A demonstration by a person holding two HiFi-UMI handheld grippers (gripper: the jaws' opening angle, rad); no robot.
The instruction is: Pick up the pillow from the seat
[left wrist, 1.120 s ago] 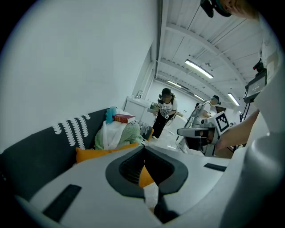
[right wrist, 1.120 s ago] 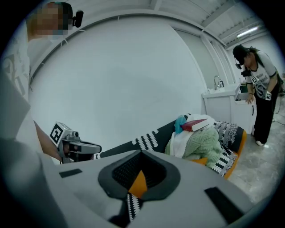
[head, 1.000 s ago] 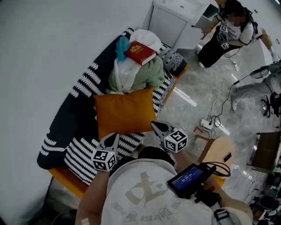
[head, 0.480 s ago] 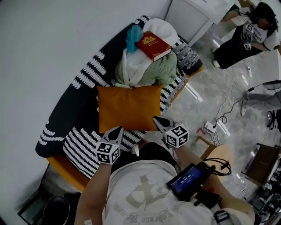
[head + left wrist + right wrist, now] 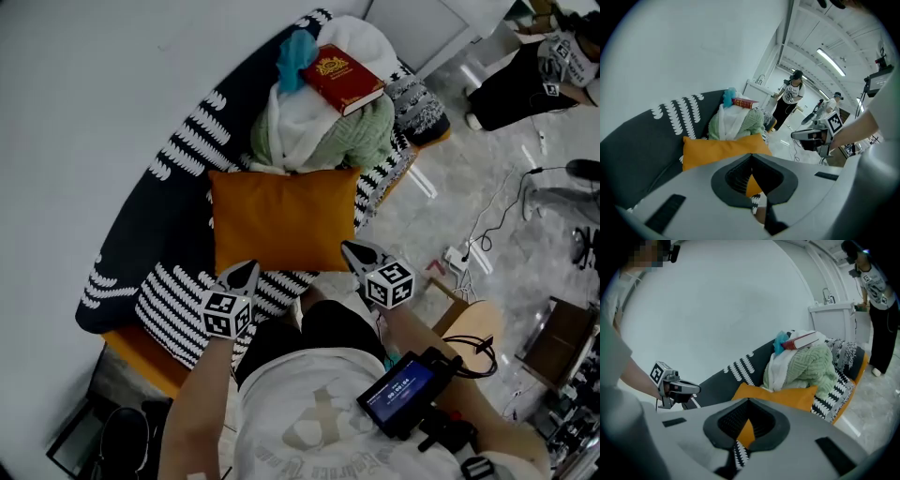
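Observation:
An orange pillow (image 5: 281, 217) lies flat on the black-and-white patterned seat (image 5: 178, 305) of a sofa. It also shows in the left gripper view as the orange pillow (image 5: 717, 149) and in the right gripper view (image 5: 787, 397). My left gripper (image 5: 247, 272) is shut and empty, just short of the pillow's near left corner. My right gripper (image 5: 353, 250) is shut and empty too, at the pillow's near right corner. Neither touches the pillow as far as I can see.
Behind the pillow a heap of white and green blankets (image 5: 323, 127) carries a red book (image 5: 345, 77) and a blue cloth (image 5: 296, 49). A patterned cushion (image 5: 419, 98) lies at the sofa's far end. Cables and a power strip (image 5: 457, 259) lie on the floor at right. Another person (image 5: 539, 80) sits beyond.
Both grippers stay shut and have edged closer to the pillow's near edge. The head view has shifted, so the sofa sits lower in the picture.

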